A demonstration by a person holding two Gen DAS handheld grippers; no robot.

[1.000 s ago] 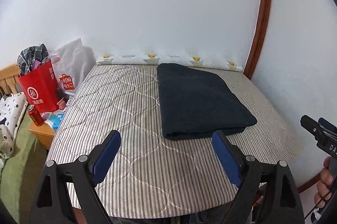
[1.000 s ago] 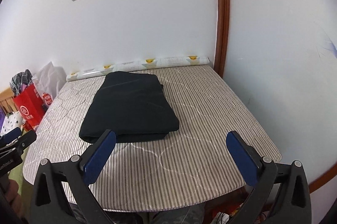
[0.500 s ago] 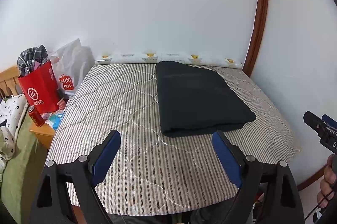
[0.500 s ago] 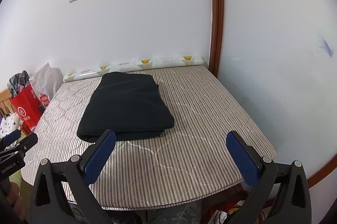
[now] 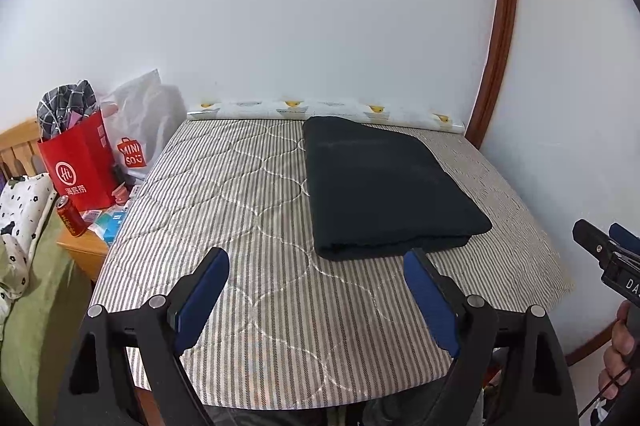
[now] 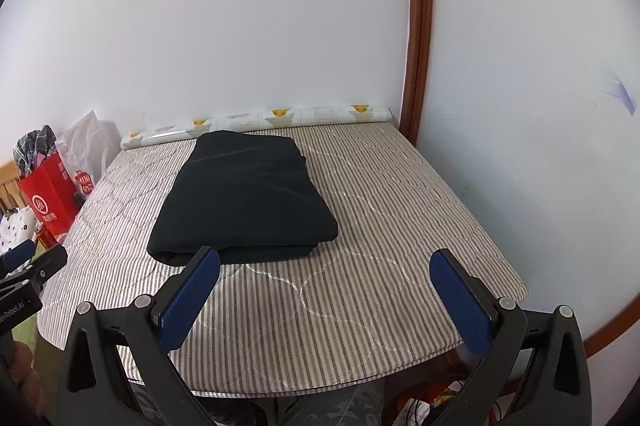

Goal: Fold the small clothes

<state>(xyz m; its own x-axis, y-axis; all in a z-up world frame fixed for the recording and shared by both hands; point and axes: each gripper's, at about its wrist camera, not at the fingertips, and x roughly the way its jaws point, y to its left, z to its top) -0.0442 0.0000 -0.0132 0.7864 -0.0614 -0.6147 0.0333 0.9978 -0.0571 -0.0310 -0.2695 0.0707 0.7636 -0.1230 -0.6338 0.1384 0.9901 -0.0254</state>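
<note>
— Two grippers, both held back off the near edge of the table (image 5: 280, 346). The left gripper (image 5: 316, 290) has its blue pads spread wide with nothing between them, and the right gripper (image 6: 324, 294) is the same: fingers apart, empty.

— And the garment?

— Beyond the fingertips, a dark folded cloth (image 5: 384, 185) lies flat on the striped quilted cover, a neat rectangle with its thick folded edge toward the grippers. Seen from the right wrist, the cloth (image 6: 244, 197) sits left of the table's middle, its far end close to the patterned roll (image 6: 260, 119) along the back wall.

— What has changed in the last second?

— Very little on the table. The cloth has not shifted or changed shape. Both cameras have drawn back and up slightly: the cloth looks a bit farther off, and more of the table's front edge shows. The pads were wide a second ago and remain so.

— So what does that mean?

— My reading is that the folding of this piece is done and the hands are retreating from it. Nothing unfolded is visible on the table.

— Anything left of the table?

— A red paper bag (image 5: 80, 165) and a white plastic bag (image 5: 140, 129), with a red can (image 5: 70, 216) just in front, well clear of the cloth.
</note>
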